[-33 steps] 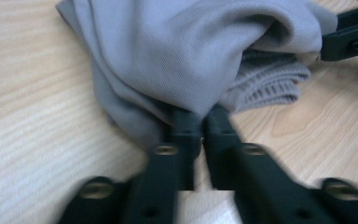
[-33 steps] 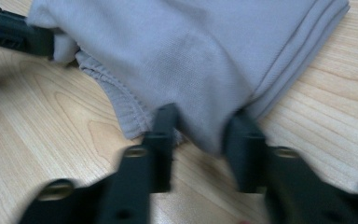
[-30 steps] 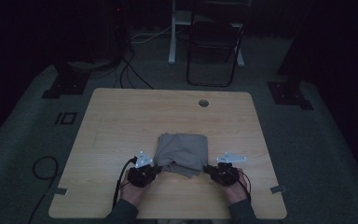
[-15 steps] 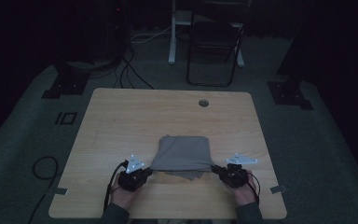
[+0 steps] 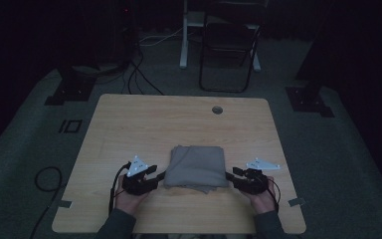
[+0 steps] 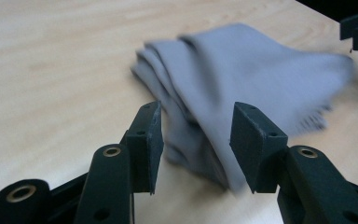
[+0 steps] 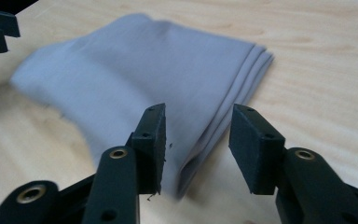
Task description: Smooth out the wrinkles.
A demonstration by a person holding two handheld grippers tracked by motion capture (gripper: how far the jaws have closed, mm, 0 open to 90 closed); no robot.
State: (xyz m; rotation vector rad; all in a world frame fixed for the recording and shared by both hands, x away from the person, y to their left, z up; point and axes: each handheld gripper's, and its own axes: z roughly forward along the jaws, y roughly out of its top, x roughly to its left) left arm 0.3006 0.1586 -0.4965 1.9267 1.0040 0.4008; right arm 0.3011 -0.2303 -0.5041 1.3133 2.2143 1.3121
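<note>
While flanking folded cloth (image 5: pixel 196 167): parted hand-held grippers; bare table (image 5: pixel 179 119) beyond.

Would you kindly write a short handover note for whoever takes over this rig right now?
Left tongs: open, at the folded grey cloth's near left corner, nothing clamped.
Right tongs: open, at the cloth's near right corner, nothing clamped.
Cloth: lies folded in several layers on the wooden table, near the front edge, between the two tongs; its near edge looks a little ragged and uneven.
Done: the cloth appears folded into a compact rectangle and released.
Left: probably tidy the near edge, or make one more fold if a smaller bundle is wanted.
</note>
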